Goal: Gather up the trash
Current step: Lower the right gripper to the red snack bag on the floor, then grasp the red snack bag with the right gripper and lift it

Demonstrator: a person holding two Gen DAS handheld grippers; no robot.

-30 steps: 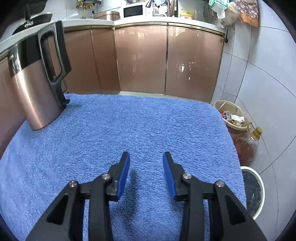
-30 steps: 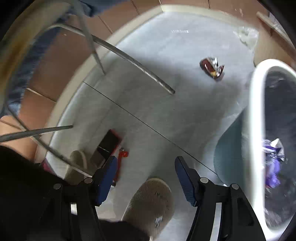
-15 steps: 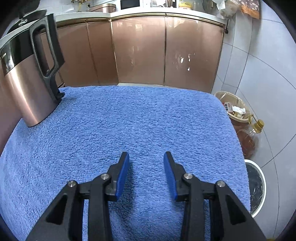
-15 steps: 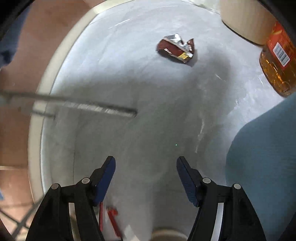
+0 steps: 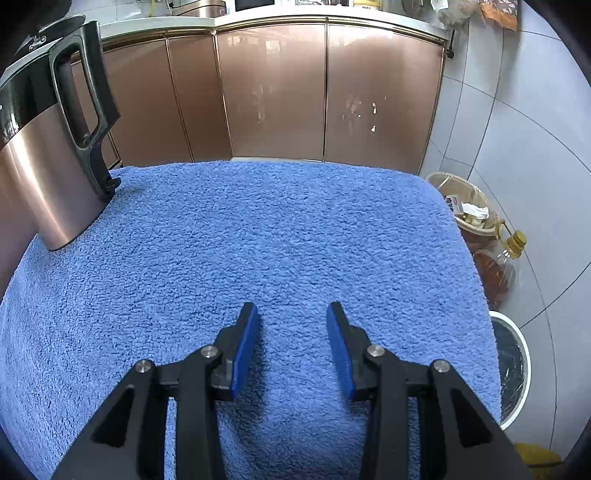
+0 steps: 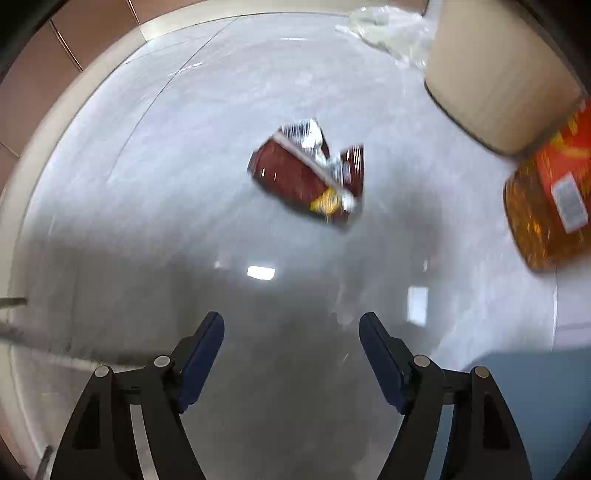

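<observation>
A crumpled dark red and silver snack wrapper [image 6: 308,177] lies on the grey floor in the right wrist view. My right gripper [image 6: 291,328] is open and empty, above the floor and short of the wrapper. My left gripper [image 5: 291,321] is open and empty over a blue towel [image 5: 258,240] that covers a table. A white-rimmed trash bin with a black liner [image 5: 511,365] stands on the floor past the towel's right edge.
A copper kettle with a black handle [image 5: 51,158] stands on the towel at the left. A beige basket [image 5: 469,206] [image 6: 498,81] and an oil bottle [image 5: 498,266] [image 6: 550,206] stand on the floor by the wall. Clear plastic [image 6: 388,29] lies beyond the wrapper. Copper cabinets [image 5: 325,92] are behind.
My right gripper has swung away from the bin and a slippered foot and moved toward the wrapper, which now looks larger and nearer. My left gripper has hardly moved over the towel.
</observation>
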